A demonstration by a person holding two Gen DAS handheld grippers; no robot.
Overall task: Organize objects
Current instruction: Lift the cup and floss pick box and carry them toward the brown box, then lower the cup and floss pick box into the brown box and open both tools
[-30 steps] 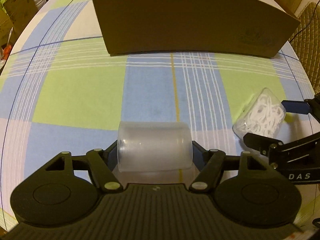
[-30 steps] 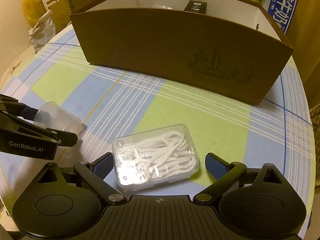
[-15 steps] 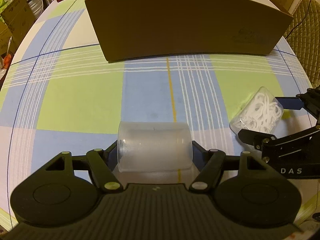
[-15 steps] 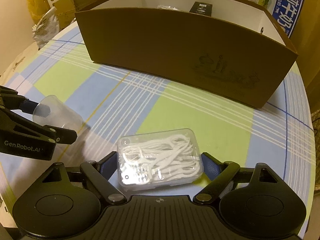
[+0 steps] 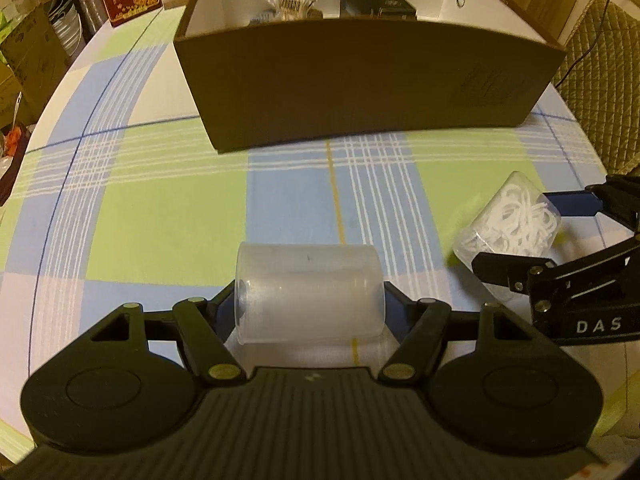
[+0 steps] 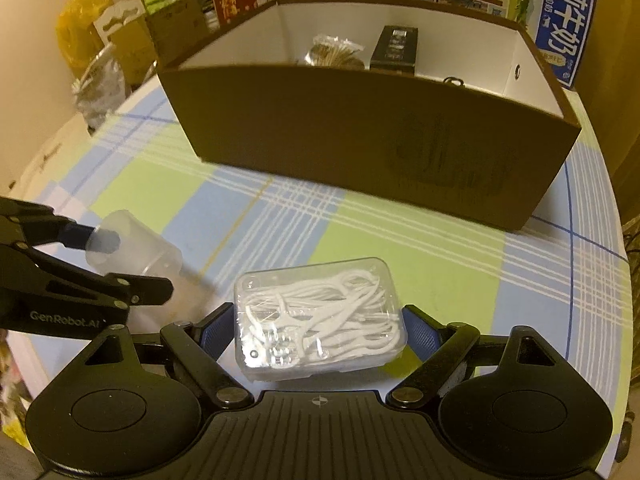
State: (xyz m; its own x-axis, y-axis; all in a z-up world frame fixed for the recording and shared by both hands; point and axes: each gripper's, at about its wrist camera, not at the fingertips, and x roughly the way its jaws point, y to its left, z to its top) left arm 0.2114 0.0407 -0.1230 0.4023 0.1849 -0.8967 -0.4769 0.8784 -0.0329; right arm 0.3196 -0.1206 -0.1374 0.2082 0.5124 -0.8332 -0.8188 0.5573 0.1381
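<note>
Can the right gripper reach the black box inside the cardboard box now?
Probably not as things stand: the right gripper is shut on the floss pick case, and the cardboard box front wall stands between it and the black box.

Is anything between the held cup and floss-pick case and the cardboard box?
Only the cardboard box's near wall, which the plastic cup and floss-pick case must clear; the tablecloth between is bare.
</note>
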